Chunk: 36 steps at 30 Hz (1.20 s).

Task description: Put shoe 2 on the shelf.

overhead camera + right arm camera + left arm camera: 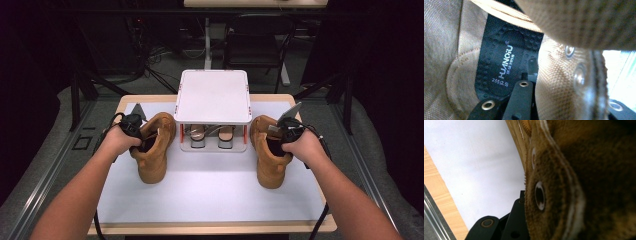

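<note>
Two tan suede boots stand on the white mat, toes toward me. My left gripper (136, 131) is shut on the collar of the left boot (154, 155). In the left gripper view the boot's eyelet flap (554, 195) sits between the jaws, with one black jaw beside it and the other hidden behind the suede. My right gripper (282, 134) is shut on the collar of the right boot (270, 162). In the right gripper view one jaw reaches inside the boot over the black insole (499, 60), and the woven side wall (559, 82) is pinched between the jaws.
A white two-tier shoe rack (212, 97) stands between the boots at the back of the mat, with a pair of sandals (211, 136) on its lower shelf. Bare mat (210, 192) lies in front. A wooden table edge (210, 229) borders it.
</note>
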Available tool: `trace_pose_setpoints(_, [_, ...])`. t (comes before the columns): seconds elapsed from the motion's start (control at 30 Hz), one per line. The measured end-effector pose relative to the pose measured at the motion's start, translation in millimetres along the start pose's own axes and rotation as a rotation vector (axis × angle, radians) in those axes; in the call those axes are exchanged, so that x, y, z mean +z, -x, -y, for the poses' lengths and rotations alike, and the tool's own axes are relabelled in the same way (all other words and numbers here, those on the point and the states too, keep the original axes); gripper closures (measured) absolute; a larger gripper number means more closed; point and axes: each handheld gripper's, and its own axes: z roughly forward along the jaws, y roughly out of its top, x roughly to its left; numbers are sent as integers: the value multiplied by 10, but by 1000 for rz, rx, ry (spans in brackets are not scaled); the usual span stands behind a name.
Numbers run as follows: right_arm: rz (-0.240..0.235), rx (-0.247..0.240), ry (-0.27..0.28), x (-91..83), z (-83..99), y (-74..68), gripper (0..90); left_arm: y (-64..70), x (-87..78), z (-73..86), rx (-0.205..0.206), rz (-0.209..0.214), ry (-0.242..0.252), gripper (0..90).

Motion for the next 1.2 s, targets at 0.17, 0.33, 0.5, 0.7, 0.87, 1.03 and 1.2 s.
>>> trace_pose_setpoints(0.17, [-3, 10, 11, 5, 5, -4, 858, -17, 2, 5, -13, 13, 6, 859])
trace_pose_setpoints(0.33, [-15, 24, 24, 6, 16, 7, 856, -8, -2, -6, -10, 7, 0, 860])
trace_pose_setpoints(0.5, [-17, 28, 24, 4, 16, 6, 857, -12, -8, -9, -20, 15, -3, 860])
trace_pose_setpoints(0.7, [-26, 34, 25, 1, 12, 18, 857, -41, -16, -6, -19, 24, 0, 860])
trace_pose_setpoints(0.87, [-40, 40, 12, -10, 6, 54, 859, -75, -41, -22, -38, 36, 8, 862])
trace_pose_setpoints(1.03, [-65, 55, -40, -61, -54, 76, 863, -131, -71, -38, -45, 54, 5, 864])
trace_pose_setpoints(1.2, [-81, 93, -23, -74, -85, 106, 863, -169, -117, -70, -69, 66, 1, 865])
